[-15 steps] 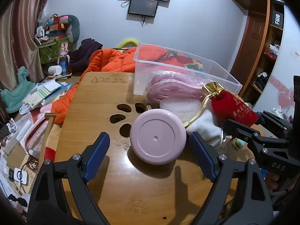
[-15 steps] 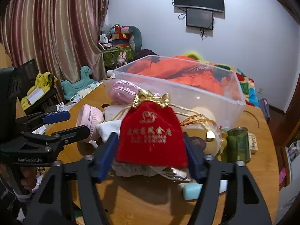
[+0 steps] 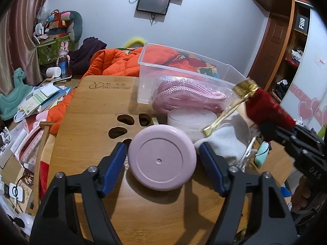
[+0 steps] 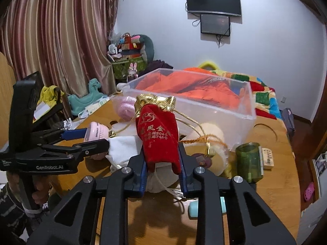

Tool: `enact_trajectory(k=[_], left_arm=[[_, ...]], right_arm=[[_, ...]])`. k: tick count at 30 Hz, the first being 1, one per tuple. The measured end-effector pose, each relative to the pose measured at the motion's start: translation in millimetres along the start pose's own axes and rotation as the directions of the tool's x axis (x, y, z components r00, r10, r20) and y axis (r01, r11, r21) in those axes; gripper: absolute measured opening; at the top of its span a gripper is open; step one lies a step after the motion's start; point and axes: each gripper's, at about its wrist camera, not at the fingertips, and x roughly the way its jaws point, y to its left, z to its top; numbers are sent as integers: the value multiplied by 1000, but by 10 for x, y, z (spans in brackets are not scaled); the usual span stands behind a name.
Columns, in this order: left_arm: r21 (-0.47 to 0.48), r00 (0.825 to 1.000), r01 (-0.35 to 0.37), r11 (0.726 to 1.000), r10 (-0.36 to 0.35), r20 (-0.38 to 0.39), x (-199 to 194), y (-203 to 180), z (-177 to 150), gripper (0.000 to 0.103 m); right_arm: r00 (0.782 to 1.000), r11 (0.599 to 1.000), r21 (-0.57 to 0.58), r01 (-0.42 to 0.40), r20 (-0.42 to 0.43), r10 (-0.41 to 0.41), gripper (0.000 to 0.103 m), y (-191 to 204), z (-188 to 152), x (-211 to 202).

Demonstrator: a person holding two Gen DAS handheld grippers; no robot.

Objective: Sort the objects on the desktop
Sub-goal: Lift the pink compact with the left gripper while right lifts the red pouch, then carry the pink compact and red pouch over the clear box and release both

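My left gripper [image 3: 162, 159] has its blue pads against both sides of a round pink container [image 3: 162, 160] that rests on the wooden table [image 3: 92, 106]. It also shows in the right wrist view [image 4: 96, 133]. My right gripper [image 4: 162, 163] is shut on a red velvet drawstring pouch [image 4: 158, 134] with a gold top and holds it lifted above a white cloth bag [image 4: 124, 145]. The pouch shows at the right of the left wrist view [image 3: 265, 108]. A clear plastic bin [image 4: 204, 110] stands behind, beside a bag of pink rope [image 3: 184, 94].
A green jar [image 4: 249, 161], a small label block [image 4: 267, 158], a mint-coloured object [image 4: 194, 209], a white round tub [image 3: 191, 118] and a beige roll [image 4: 210, 132] crowd the table. An orange jacket [image 3: 114, 63] lies past the far edge. Papers [image 3: 38, 100] are piled at the left.
The left gripper's pads have closed in onto the pink container. The right gripper has closed on the red pouch and lifted it.
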Motion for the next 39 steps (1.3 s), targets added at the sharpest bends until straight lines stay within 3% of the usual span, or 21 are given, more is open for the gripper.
enact_trajectory(k=[3,13,20,39], left_arm=[[-11,1000,-4,1000,4,-4,25,14,-2,65],[-34,999,-44,998,45,14,-106,58,-22,65],[-19,995,-72,997,73,66,-315,37,61,65],[107,978,-56,993,33,205,-603,-305,777,65]], right_arm=[[1000,1000,8,0,15,0,22,-27,13,-78],[997,999,22,40,59,-42,21,-70,86,-251],[997,998,34,45,68,-47,21,-121,104,-295],[985,995,28,96,142,-99,21,-415,570,-410]])
